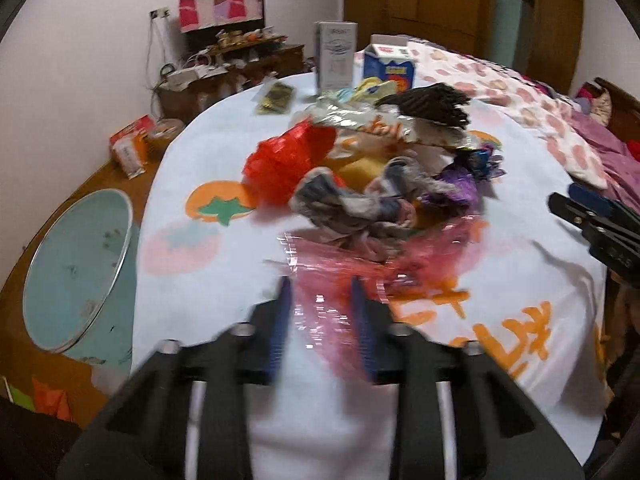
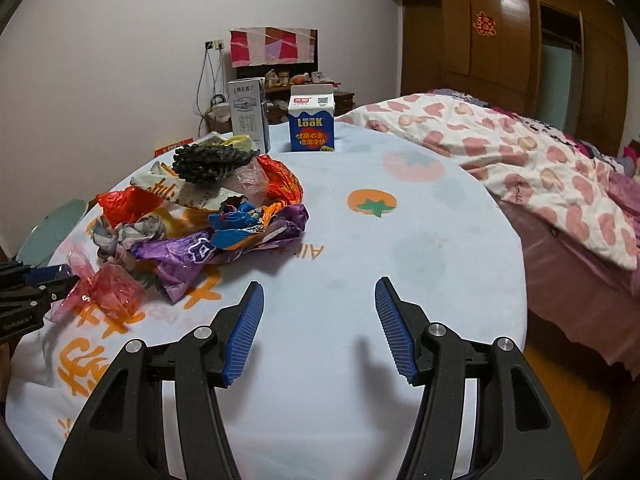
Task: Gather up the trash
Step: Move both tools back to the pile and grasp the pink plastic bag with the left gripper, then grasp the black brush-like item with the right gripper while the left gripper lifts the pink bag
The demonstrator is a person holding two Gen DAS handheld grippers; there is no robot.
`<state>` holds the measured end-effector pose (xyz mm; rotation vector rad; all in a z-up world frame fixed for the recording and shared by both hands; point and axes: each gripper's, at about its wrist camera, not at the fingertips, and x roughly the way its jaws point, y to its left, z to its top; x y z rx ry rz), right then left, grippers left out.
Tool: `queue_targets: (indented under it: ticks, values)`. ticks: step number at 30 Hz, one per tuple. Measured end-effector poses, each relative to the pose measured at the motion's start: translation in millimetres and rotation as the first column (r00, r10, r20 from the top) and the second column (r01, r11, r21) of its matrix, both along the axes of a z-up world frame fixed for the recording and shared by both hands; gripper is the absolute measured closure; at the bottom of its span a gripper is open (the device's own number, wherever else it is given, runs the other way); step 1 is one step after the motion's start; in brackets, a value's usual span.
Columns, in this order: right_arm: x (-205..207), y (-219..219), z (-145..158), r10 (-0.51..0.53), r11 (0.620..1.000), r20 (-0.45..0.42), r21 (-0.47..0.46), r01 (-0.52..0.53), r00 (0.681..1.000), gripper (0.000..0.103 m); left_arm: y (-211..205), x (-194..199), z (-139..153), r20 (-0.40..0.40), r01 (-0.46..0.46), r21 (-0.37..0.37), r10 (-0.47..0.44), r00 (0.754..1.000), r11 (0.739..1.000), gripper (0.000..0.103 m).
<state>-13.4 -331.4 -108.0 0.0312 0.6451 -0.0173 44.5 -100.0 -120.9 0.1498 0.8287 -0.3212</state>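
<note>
A pile of trash (image 1: 372, 168) lies on the round table (image 1: 200, 280): red plastic (image 1: 288, 160), crumpled paper (image 1: 352, 204), purple wrappers (image 2: 192, 252), a black tray (image 2: 208, 162). A pink plastic bag (image 1: 340, 280) lies at the pile's near edge. My left gripper (image 1: 322, 292) has its jaws around the pink bag with a gap between them; the image is blurred. It shows at the left edge of the right wrist view (image 2: 60, 280), touching the pink bag (image 2: 108, 288). My right gripper (image 2: 318, 292) is open and empty over bare tablecloth right of the pile.
A blue milk carton (image 2: 312, 124) and a grey carton (image 2: 250, 114) stand at the table's far side. A light-blue bin (image 1: 80, 268) stands on the floor left of the table. A bed with a heart-print quilt (image 2: 540, 168) lies to the right.
</note>
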Motion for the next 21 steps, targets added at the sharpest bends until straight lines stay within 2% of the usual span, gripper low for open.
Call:
queue_targets:
  ticks: [2,4,11,15,19,20,21]
  values:
    - [1.2,-0.1,-1.1,0.004,1.0,0.0,0.007,-0.004,1.0,0.045,0.9,-3.5,5.6,0.015,0.02,-0.017,-0.02,1.0,1.0,0.094]
    - [2.9,1.0,1.6,0.005,1.0,0.004,0.017,-0.005,1.0,0.045,6.2,-6.3,14.5,0.027,0.03,-0.035,-0.029,0.999,0.999,0.099]
    - [23.9,19.6,33.6,0.045,0.997,0.081,0.051,-0.05,0.996,0.041,36.8,-13.8,54.4,0.11,0.002,-0.092,0.008,0.994,0.996,0.1]
    - [49.5,47.2,53.3,0.086,0.995,0.119,0.047,-0.092,0.989,0.04,65.6,-1.2,69.9,0.144,-0.079,-0.111,0.094,0.985,0.991,0.1]
    - [91.2,72.8,57.3,0.108,0.993,0.082,0.031,-0.111,0.991,0.04,89.0,8.6,76.5,0.172,-0.151,-0.111,0.169,0.971,0.982,0.1]
    - [101.8,75.8,53.9,0.111,0.993,0.053,0.025,-0.112,0.992,0.041,93.8,9.9,76.5,0.18,-0.168,-0.107,0.185,0.966,0.98,0.1]
    - [109.3,76.4,49.9,0.111,0.993,0.028,0.028,-0.112,0.993,0.054,101.3,13.6,76.4,0.186,-0.193,-0.102,0.21,0.96,0.976,0.1]
